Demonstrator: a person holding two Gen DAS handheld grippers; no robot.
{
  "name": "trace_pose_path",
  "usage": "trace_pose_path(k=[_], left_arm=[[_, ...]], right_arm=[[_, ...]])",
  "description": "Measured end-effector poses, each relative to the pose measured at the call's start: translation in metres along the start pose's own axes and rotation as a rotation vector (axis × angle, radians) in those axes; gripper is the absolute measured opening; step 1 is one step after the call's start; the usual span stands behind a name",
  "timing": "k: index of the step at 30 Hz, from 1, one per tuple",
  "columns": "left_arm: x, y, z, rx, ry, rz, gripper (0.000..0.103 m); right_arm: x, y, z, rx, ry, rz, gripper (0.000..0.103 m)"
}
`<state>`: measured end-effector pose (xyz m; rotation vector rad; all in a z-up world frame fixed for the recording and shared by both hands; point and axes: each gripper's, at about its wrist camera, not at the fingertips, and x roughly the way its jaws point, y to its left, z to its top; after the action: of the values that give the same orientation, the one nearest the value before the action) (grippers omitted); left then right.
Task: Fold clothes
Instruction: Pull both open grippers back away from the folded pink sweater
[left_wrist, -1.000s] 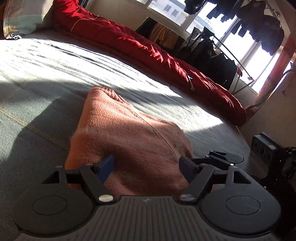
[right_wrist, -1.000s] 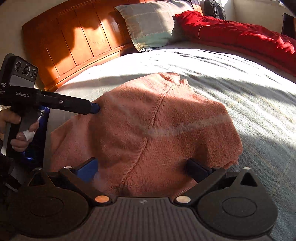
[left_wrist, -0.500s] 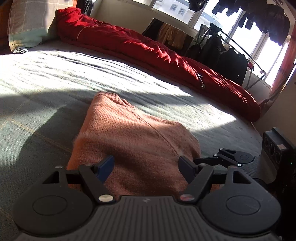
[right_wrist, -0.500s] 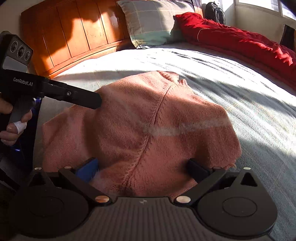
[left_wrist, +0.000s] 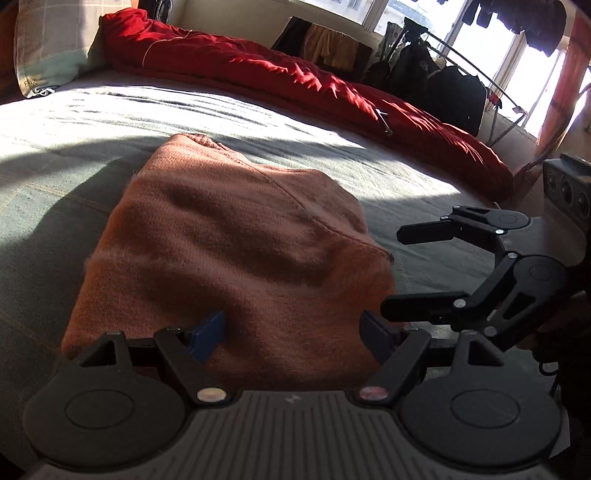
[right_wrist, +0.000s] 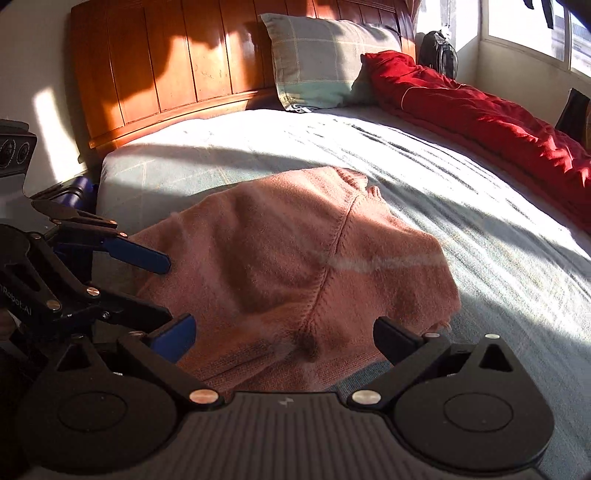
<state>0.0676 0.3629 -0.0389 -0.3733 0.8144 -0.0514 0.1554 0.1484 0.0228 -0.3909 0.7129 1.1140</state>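
A salmon knit sweater (left_wrist: 236, 251) (right_wrist: 295, 251) lies folded into a compact block on the grey-green bedspread (left_wrist: 74, 129). My left gripper (left_wrist: 291, 334) hovers over the sweater's near edge. Its jaws are opening, and the blue pads press on nothing; only the knit lying below shows between them. My right gripper (right_wrist: 284, 339) is open above the opposite near edge of the sweater, with nothing gripped. Each gripper shows in the other's view: the right gripper (left_wrist: 393, 270) at the sweater's right corner, the left gripper (right_wrist: 168, 290) at its left side, both spread wide.
A red duvet (left_wrist: 295, 85) (right_wrist: 480, 122) is bunched along the far side of the bed. A checked pillow (right_wrist: 325, 62) leans on the wooden headboard (right_wrist: 166, 66). A rack of dark clothes (left_wrist: 443, 85) stands by the bright window.
Both grippers have drawn back from the sweater. The left one has slid off its left edge. The right one has lifted into fuller view at the right. The sweater has not moved.
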Motion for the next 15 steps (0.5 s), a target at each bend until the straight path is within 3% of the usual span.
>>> trace_pose_path(k=[5, 11, 13, 15], left_arm=[[-0.006, -0.010, 0.000, -0.010, -0.020, 0.023, 0.080], [-0.008, -0.069, -0.005, 0.180, -0.080, 0.017, 0.080], [0.002, -0.082, -0.008, 0.208, -0.077, 0.021, 0.080], [0.016, -0.091, -0.012, 0.200, -0.054, -0.030, 0.080]], right_arm=[[-0.028, -0.003, -0.026, 0.004, 0.022, -0.043, 0.103], [-0.070, -0.012, -0.063, 0.098, -0.039, -0.099, 0.103], [-0.080, -0.017, -0.073, 0.164, -0.064, -0.087, 0.103], [-0.086, -0.021, -0.080, 0.199, -0.069, -0.079, 0.103]])
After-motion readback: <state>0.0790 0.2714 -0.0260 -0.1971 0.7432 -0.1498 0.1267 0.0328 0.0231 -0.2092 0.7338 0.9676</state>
